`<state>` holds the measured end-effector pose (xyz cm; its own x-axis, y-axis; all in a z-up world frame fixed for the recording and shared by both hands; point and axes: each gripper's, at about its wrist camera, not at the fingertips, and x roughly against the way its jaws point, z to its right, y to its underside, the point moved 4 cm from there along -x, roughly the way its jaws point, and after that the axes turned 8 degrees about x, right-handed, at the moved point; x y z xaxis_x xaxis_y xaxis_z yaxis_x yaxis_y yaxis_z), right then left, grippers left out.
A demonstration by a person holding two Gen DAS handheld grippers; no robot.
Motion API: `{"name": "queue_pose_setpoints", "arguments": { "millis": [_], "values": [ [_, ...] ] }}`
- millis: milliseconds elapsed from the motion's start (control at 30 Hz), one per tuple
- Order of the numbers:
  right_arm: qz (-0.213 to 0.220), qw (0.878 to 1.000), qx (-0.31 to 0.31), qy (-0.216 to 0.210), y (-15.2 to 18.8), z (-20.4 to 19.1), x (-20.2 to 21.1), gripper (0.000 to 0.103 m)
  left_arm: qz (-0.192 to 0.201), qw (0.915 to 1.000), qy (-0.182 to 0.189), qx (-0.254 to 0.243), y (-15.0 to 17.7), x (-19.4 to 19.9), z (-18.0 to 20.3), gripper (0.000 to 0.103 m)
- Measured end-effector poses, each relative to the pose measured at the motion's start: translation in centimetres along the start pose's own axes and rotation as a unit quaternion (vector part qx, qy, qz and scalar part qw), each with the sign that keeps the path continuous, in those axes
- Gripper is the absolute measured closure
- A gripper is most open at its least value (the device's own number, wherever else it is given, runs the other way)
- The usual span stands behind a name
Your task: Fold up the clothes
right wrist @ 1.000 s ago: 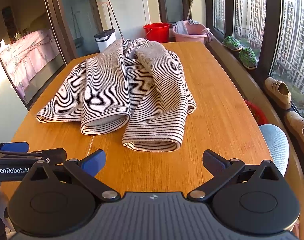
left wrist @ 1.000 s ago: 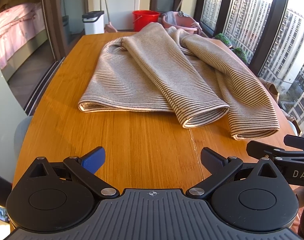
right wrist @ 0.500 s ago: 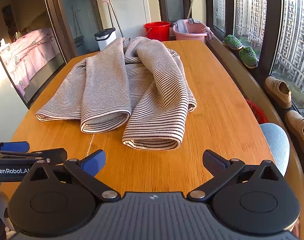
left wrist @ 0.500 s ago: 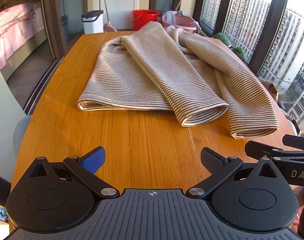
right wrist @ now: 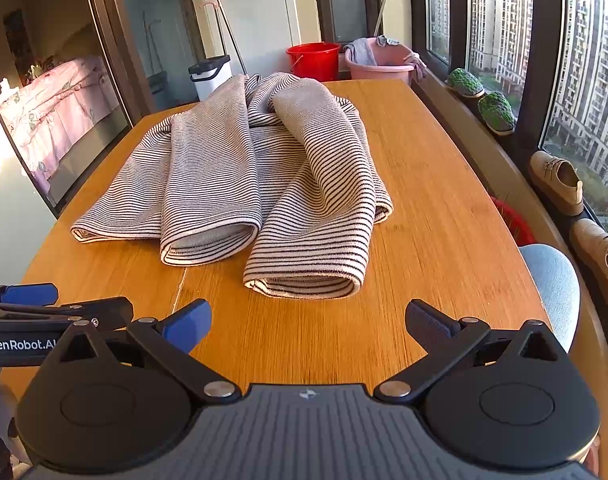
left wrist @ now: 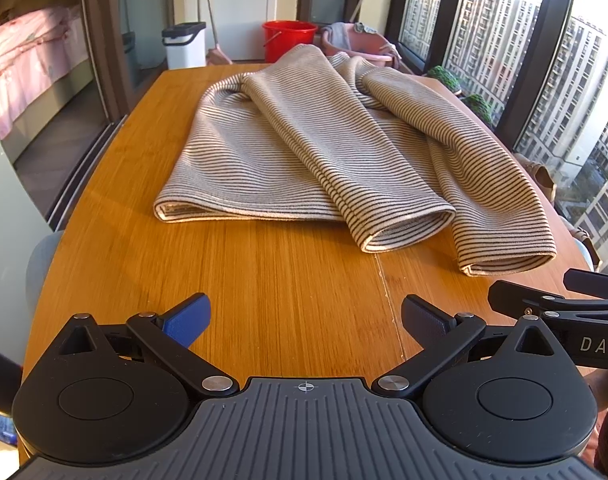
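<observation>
Wooden table, warm orange grain, a seam running near to far. Beyond its far end: red bucket, pink basin with cloths draped over its rim just right of it, white lidded bin to the left. Mop handles lean on the far wall. Right side, window ledge: two green slippers, two tan shoes nearer. High-rise blocks outside. Pale blue chair seat at the near right. Left, through glass: bed with pink quilt.
</observation>
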<state>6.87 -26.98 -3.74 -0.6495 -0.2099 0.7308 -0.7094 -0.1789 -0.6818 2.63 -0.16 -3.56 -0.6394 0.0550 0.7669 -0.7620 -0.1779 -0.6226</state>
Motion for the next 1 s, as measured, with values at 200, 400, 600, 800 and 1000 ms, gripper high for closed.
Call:
{"name": "queue_pose_setpoints", "arguments": {
  "millis": [200, 400, 600, 800, 1000],
  "values": [
    [-0.003, 1.000, -0.002, -0.002, 0.02, 0.08, -0.08, 0.000, 0.001, 1.0000, 0.000, 0.000, -0.05, 0.10, 0.05, 0.000],
    [0.006, 1.000, 0.001, 0.001, -0.07, 0.18, -0.08, 0.000, 0.001, 1.0000, 0.001, -0.001, -0.01, 0.18, 0.12, 0.000],
    [0.004, 1.000, 0.001, 0.000, 0.00, 0.14, -0.08, 0.000, 0.001, 1.0000, 0.001, -0.001, -0.03, 0.17, 0.11, 0.000],
    [0.002, 1.000, -0.001, -0.001, 0.00, 0.27, -0.08, 0.000, 0.005, 1.0000, -0.002, 0.002, -0.07, 0.17, 0.11, 0.000],
    [-0.001, 1.000, -0.004, -0.002, 0.03, 0.32, -0.07, 0.000, 0.004, 1.0000, -0.003, 0.002, -0.03, 0.14, 0.12, 0.000]
  ]
}}
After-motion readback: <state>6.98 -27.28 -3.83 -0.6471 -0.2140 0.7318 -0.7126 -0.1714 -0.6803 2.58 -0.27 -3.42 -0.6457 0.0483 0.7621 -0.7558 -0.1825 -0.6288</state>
